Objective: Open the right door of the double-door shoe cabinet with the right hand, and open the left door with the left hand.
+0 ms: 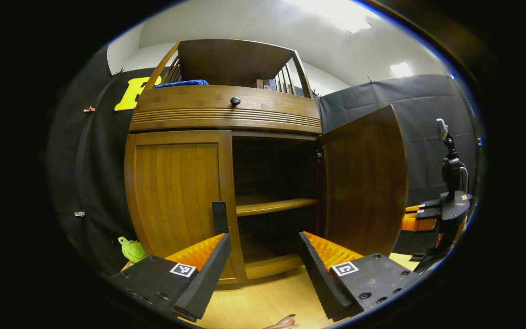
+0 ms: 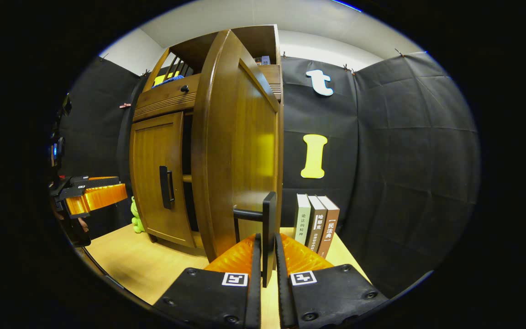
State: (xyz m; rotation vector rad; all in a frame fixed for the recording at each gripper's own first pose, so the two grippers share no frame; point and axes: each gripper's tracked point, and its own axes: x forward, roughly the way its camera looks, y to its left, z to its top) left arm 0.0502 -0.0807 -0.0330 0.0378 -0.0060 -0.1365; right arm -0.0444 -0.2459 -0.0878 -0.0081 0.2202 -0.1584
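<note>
The wooden shoe cabinet [image 1: 226, 112] stands on a light table. Its left door [image 1: 176, 201] is closed, with a dark vertical handle [image 1: 219, 217] at its inner edge. My left gripper [image 1: 263, 240] is open in front of the cabinet, its left fingertip just below that handle and nothing between the fingers. The right door [image 2: 240, 151] stands swung wide open, edge-on in the right gripper view. My right gripper [image 2: 267, 242] is shut on the right door's handle [image 2: 268, 219]. The left door [image 2: 155, 178] and left gripper [image 2: 94, 194] also appear there.
A green plush toy [image 1: 131, 249] sits by the cabinet's left foot. Three upright books [image 2: 316, 224] stand against the booth wall right of the open door. Inside the cabinet a bare shelf [image 1: 274, 205] is visible. A blue cloth [image 1: 183, 83] lies on top.
</note>
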